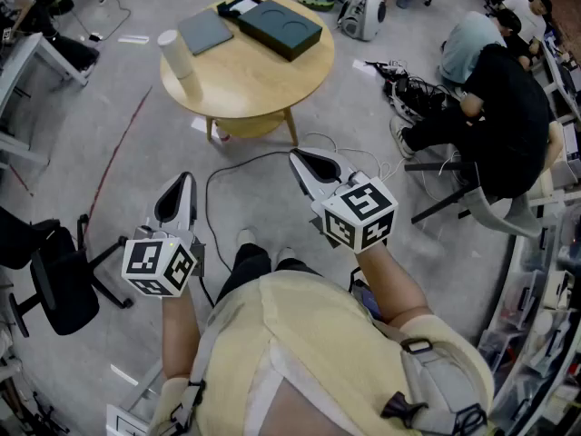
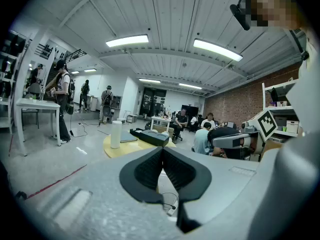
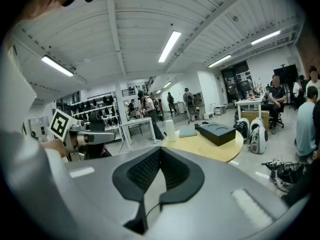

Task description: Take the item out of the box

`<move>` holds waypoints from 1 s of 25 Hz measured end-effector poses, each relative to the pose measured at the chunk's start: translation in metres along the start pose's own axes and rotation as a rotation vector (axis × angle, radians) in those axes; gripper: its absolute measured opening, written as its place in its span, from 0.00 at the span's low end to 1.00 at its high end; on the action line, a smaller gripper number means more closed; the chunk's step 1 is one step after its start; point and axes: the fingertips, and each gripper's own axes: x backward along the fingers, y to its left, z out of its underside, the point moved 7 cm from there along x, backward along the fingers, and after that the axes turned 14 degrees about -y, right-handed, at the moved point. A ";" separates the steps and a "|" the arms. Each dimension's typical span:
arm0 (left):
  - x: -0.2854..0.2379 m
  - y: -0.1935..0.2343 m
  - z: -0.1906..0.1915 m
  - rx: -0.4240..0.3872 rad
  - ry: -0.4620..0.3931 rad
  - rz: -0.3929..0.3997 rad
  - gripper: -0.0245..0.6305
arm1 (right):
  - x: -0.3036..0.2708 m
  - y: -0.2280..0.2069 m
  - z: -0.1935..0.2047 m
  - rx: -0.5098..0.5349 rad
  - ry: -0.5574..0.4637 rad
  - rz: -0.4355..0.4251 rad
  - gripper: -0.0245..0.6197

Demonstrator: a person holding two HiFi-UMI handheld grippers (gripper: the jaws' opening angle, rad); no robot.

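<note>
Left claw (image 1: 184,183) and right claw (image 1: 298,159), each carrying square black-and-white markers (image 1: 361,209), are fully closed and empty above the floor. The dark box (image 1: 280,27) lies on the round desk's (image 1: 245,89) far side. Only the gripper views show ceiling lights (image 2: 127,40).

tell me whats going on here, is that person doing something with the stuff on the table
Not yet. A person stands back from the round table with a gripper in each hand. The left gripper and right gripper are held out over the floor, short of the table, both with jaws shut and empty. The dark box sits on the table's far side, next to a grey panel and a white cylinder. Neither gripper is touching any of it.
</note>
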 end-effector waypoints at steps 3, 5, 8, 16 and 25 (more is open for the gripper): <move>-0.012 0.007 0.006 0.024 0.003 0.037 0.04 | -0.003 -0.002 0.005 -0.007 0.003 0.028 0.05; -0.002 0.017 0.004 0.027 -0.004 -0.009 0.04 | -0.017 0.007 0.012 -0.017 0.014 -0.021 0.05; 0.001 0.008 0.002 0.028 -0.010 -0.038 0.04 | -0.016 0.007 0.012 -0.031 0.020 -0.072 0.05; -0.023 -0.024 0.004 0.028 -0.001 0.047 0.04 | 0.014 -0.013 0.007 -0.048 -0.006 -0.045 0.05; -0.043 -0.018 0.017 0.036 0.037 0.059 0.04 | 0.011 -0.024 0.013 -0.046 0.020 -0.034 0.05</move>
